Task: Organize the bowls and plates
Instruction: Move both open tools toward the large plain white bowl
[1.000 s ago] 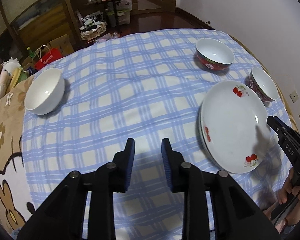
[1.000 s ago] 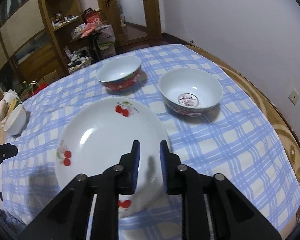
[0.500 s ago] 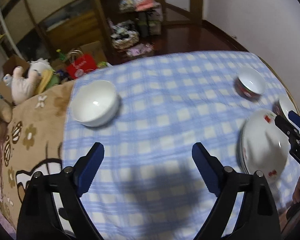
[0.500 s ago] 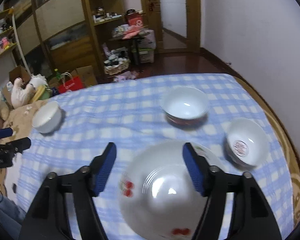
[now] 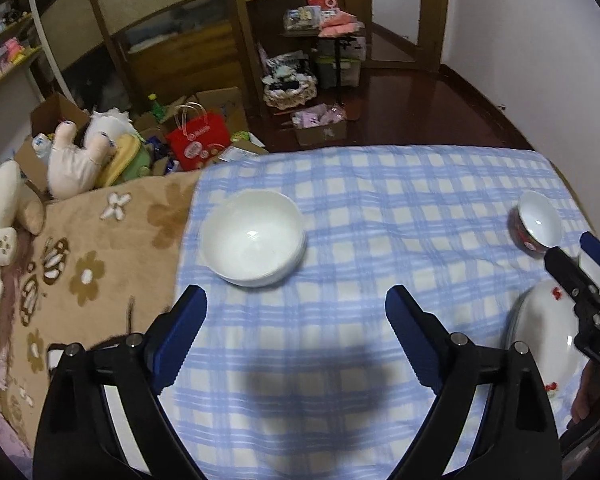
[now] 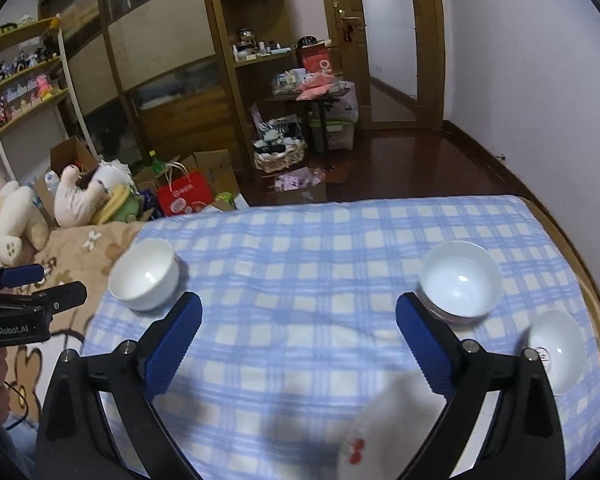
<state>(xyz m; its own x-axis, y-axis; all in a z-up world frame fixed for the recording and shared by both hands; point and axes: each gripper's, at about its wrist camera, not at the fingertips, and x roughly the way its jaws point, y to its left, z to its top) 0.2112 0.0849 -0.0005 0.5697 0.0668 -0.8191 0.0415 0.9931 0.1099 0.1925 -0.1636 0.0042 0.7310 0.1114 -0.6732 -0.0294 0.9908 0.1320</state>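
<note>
Where checked cloth spreads: three bowls.

Glossy white ceramic bowl, matt checked cotton cloth, polished wooden floor

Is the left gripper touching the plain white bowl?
Apart. In the left wrist view the left gripper stands open with checked cloth visible between its fingertips and the white bowl.

3 bowls, cherry plate apart
</note>
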